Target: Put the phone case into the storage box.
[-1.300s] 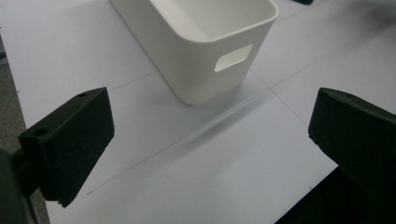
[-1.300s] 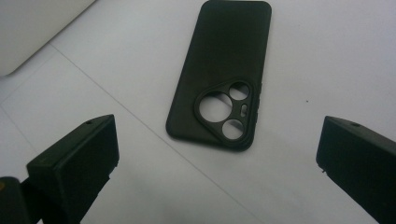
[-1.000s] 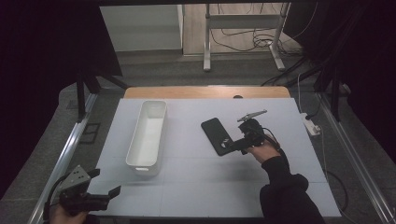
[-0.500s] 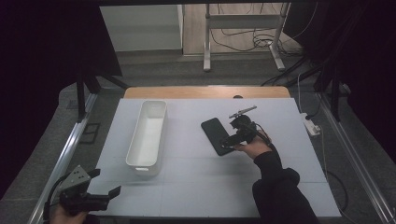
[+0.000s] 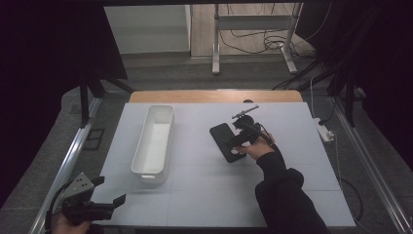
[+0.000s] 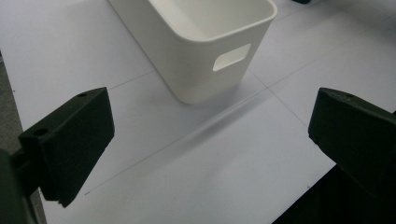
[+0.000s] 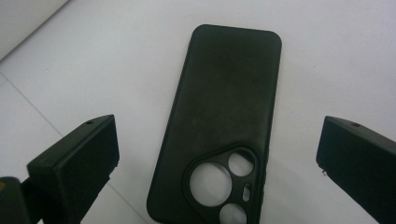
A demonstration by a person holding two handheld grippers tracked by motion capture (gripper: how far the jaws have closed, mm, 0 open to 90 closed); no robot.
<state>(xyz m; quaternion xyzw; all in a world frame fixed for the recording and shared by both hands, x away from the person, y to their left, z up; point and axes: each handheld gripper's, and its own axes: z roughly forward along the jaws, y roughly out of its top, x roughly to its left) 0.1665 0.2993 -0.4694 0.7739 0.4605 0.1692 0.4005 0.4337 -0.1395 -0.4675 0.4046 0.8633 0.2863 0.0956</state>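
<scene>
Right gripper view has my right gripper [image 7: 219, 163] spread wide astride the phone case [image 7: 224, 112], whose long axis runs straight ahead between the jaws, toward the worktop's [image 7: 336, 56] far edge.

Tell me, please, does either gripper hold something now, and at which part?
Nothing is held. The right gripper is open, its jaws on either side of the black phone case without touching it. The left gripper is open over the bare table.

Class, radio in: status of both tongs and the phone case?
Right tongs open, straddling black phone case. Left tongs open, idle near white bin. Nothing blocking.
</scene>
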